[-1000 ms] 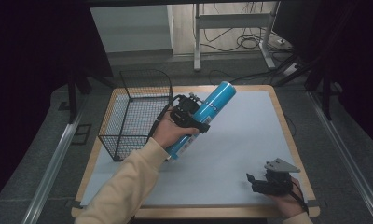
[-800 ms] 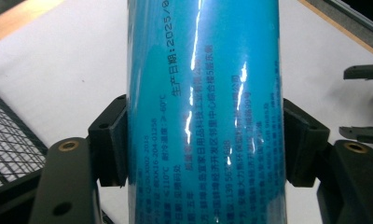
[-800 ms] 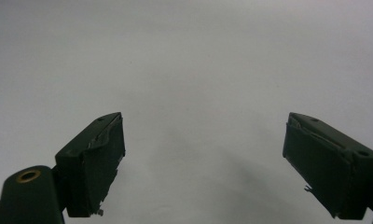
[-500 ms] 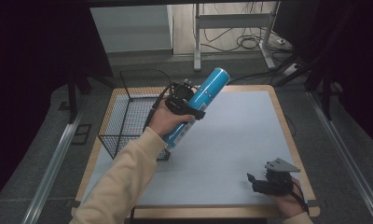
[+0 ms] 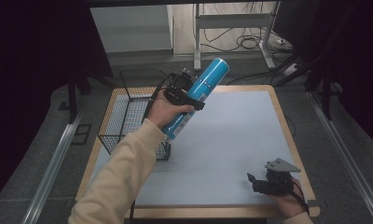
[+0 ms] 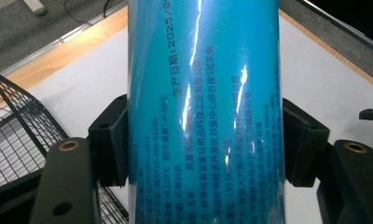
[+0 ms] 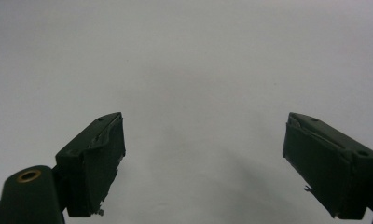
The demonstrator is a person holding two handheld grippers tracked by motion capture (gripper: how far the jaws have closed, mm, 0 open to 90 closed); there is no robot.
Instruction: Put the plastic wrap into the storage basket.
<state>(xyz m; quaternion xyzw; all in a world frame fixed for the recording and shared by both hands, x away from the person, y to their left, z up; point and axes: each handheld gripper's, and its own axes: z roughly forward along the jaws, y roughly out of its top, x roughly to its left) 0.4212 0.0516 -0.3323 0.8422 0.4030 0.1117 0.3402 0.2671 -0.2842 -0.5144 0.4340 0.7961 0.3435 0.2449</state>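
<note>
Carrying step, by the look of it: left tool point(image 5: 187, 93) clamped mid-body on blue can point(image 5: 198, 95), held tilted in the air above the surface point(image 5: 240, 140), just beside the wire basket point(image 5: 124, 121). Right tool point(image 5: 264, 182) resting wide open and empty at the near right corner. Next, probably: swing over the basket, lower, then release.

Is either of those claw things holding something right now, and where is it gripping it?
The left gripper clamps the blue can around the middle of its body, lifted and tilted beside the wire basket. The right gripper is open and holds nothing.
</note>
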